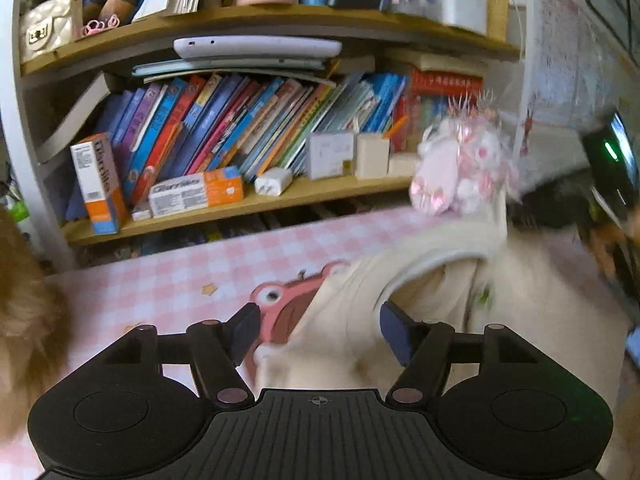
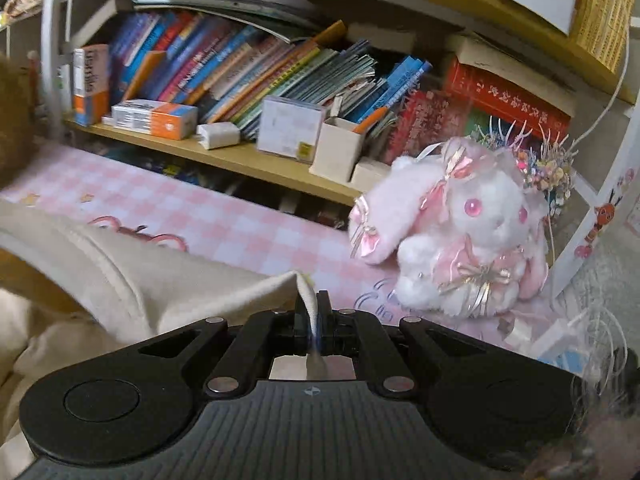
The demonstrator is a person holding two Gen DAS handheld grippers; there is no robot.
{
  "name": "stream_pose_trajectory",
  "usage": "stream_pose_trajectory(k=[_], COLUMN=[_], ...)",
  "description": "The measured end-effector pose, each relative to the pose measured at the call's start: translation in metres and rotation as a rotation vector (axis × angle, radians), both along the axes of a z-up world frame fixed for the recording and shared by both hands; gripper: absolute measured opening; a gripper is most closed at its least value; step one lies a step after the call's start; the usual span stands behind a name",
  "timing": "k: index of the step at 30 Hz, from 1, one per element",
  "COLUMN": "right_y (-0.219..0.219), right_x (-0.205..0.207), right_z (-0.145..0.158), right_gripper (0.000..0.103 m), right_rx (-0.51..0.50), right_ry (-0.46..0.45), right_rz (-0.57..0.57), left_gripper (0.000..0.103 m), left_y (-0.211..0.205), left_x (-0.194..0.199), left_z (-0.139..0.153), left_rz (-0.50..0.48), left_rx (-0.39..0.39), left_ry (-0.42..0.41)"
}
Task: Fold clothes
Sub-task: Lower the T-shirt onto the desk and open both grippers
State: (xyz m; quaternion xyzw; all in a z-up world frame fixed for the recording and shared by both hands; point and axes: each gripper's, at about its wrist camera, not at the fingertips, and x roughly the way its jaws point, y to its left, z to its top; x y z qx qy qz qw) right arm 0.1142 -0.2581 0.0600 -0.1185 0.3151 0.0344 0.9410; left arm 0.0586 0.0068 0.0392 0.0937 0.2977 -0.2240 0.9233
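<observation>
Currently our right gripper (image 2: 311,312) pinches an edge of the cream fleece garment (image 2: 132,280) over the pink checked tablecloth (image 2: 240,224); left gripper (image 1: 320,320) gapes empty above it; thin pinch may slip.

One cream garment (image 2: 120,276); two grippers, left (image 1: 316,324) and right (image 2: 312,312); one pink plush rabbit (image 2: 460,240); two orange-and-white boxes, upright (image 1: 100,184) and flat (image 1: 196,192); one small handbag (image 1: 48,24); books too many to count
</observation>
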Motion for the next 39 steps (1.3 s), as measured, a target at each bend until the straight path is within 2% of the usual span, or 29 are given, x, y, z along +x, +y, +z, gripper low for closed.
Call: stream_pose_trajectory(k=[3,7,10,13,17,19,20,23,24,34,36,39], right_y=[-0.009,-0.026,-0.029,-0.029,-0.03,-0.031,-0.031,-0.033,-0.034,-0.038,-0.035,-0.032], right_x=[0.025,0.058,0.07,0.071,0.067,0.062,0.061,0.058,0.058,0.059,0.065,0.073], right_z=[-0.005,-0.028,-0.047,-0.057,-0.063,-0.065,-0.065,-0.066,-0.066,-0.068,-0.067,-0.066], right_gripper=[0.002,0.003,0.003,0.003,0.003,0.003,0.003,0.003,0.003,0.003,0.003,0.003], right_rx=[-0.012,-0.029,-0.06,-0.067,-0.066,-0.071,-0.072,-0.074,-0.073,-0.06,-0.061,-0.062], right_ry=[0.008,0.095,0.158,0.179,0.191,0.19,0.189,0.187,0.188,0.209,0.213,0.219], right_rz=[-0.058,-0.156,-0.17,-0.18,-0.196,-0.192,-0.189,-0.181,-0.179,-0.149,-0.143,-0.133], left_gripper=[0.068,0.068,0.068,0.067,0.058,0.046,0.035,0.014,0.011,0.01,0.01,0.01], left_y=[0.008,0.012,0.01,0.006,0.01,0.012,0.014,0.024,0.028,0.062,0.065,0.055], left_x=[-0.003,-0.003,-0.001,0.01,0.028,0.036,0.041,0.059,0.066,0.127,0.149,0.171], left_z=[-0.015,-0.032,-0.041,-0.053,-0.069,-0.076,-0.076,-0.061,-0.057,-0.008,-0.008,-0.024], left_rz=[0.019,0.035,0.015,0.009,0.063,0.083,0.089,0.1,0.104,0.142,0.141,0.126], left_rx=[0.037,0.049,0.011,-0.011,-0.116,-0.18,-0.193,-0.15,-0.136,0.006,0.087,0.231], left_ry=[0.031,0.096,0.152,0.238,0.339,0.388,0.399,0.345,0.327,0.146,0.113,0.076])
